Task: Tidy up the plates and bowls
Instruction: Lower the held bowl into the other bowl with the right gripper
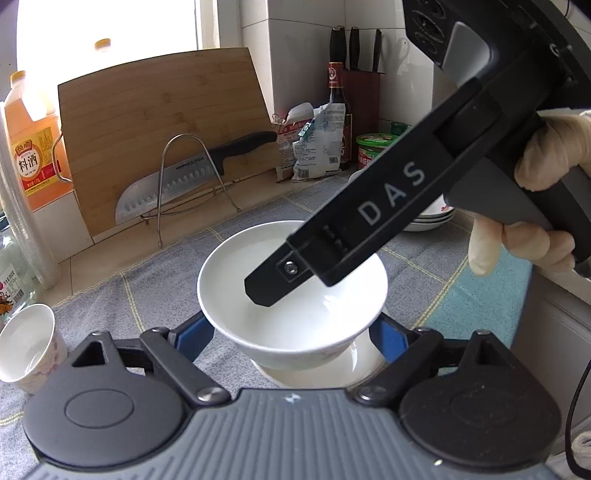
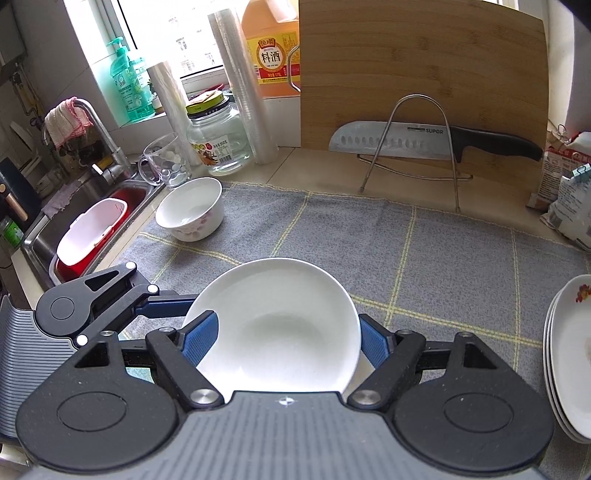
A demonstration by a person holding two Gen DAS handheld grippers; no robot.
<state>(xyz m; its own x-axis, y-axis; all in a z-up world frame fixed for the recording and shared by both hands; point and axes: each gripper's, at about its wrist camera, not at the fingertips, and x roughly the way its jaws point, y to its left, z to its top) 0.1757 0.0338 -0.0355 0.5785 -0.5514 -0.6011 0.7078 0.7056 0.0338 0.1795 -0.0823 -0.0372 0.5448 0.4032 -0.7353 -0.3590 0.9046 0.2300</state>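
Left claw grips white bowl.

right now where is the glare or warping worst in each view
Left wrist view: window blown out white behind the cutting board, counter lines bowed. Right wrist view: window bright but readable, cutting board edges curved by the fisheye.
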